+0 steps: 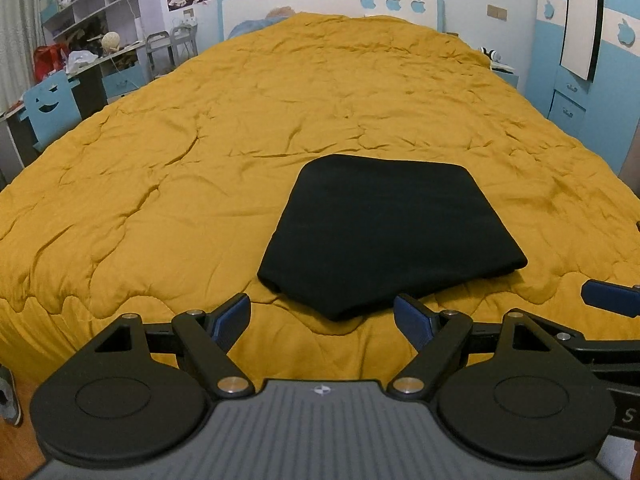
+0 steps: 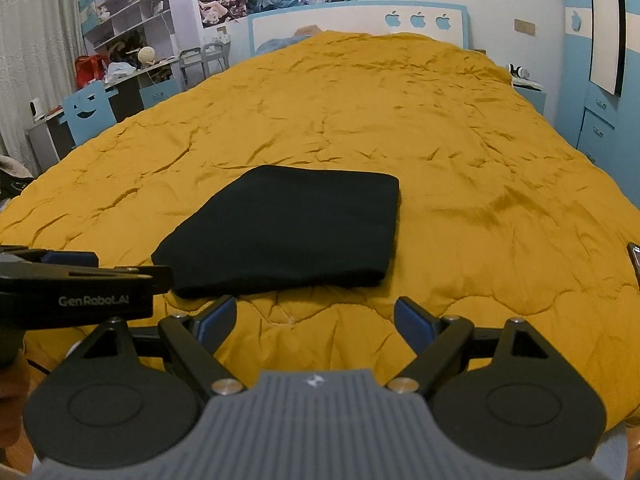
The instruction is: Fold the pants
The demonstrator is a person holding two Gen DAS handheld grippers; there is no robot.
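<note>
The black pants (image 1: 384,228) lie folded into a compact flat rectangle on the yellow quilt (image 1: 200,140) near the bed's front edge. They also show in the right wrist view (image 2: 288,228). My left gripper (image 1: 322,314) is open and empty, just short of the pants' near edge. My right gripper (image 2: 316,316) is open and empty, a little in front of the pants and to their right. The left gripper's side shows at the left of the right wrist view (image 2: 80,280). A blue pad of the right gripper shows at the right edge of the left wrist view (image 1: 608,296).
The quilt (image 2: 480,160) covers the whole bed up to the white and blue headboard (image 2: 360,20). A desk with a blue chair (image 2: 86,110) and shelves stands at the left. A blue wardrobe (image 2: 600,120) stands at the right. Wooden floor shows below the bed's front edge.
</note>
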